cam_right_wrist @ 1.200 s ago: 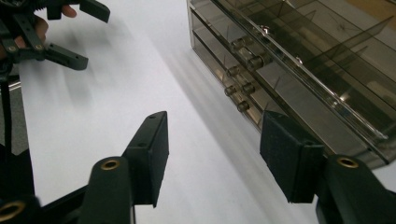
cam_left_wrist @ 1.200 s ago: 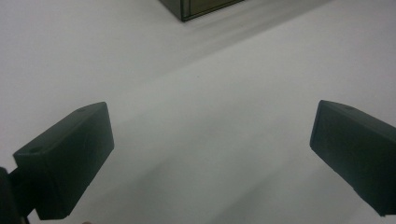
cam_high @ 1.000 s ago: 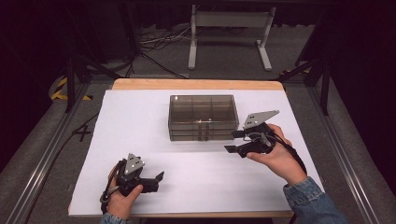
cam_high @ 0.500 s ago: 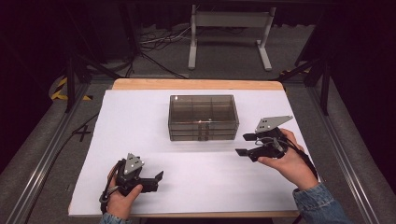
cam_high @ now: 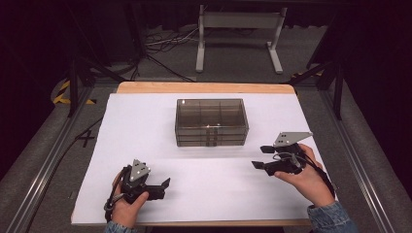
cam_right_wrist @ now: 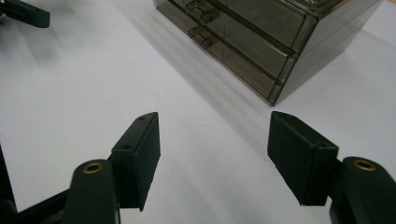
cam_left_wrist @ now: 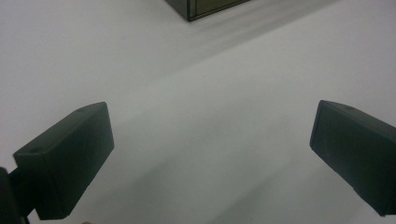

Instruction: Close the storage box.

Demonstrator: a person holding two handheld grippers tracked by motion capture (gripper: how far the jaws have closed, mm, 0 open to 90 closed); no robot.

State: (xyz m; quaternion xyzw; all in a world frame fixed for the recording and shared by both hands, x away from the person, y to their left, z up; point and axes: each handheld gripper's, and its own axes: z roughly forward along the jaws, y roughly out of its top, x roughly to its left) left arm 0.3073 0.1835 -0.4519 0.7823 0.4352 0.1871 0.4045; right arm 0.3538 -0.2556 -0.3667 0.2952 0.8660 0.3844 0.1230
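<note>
Beside drawer box [cam_high: 211, 122], both jaws wide, empty

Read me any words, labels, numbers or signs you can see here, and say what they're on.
None: nothing readable anywhere.
The drawer box bears no label or print.
The white table is blank.
The grippers' grey plates carry no lettering.
The yellow and black stripes on the floor are hazard marking, not text.

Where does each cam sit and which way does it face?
High view: above the person's side, facing forward and down on the table; both hands with left gripper and right gripper.
Left gripper view: along its open jaws, over the table.
Right gripper view: along its open jaws toward the drawer box.
All share the box.
</note>
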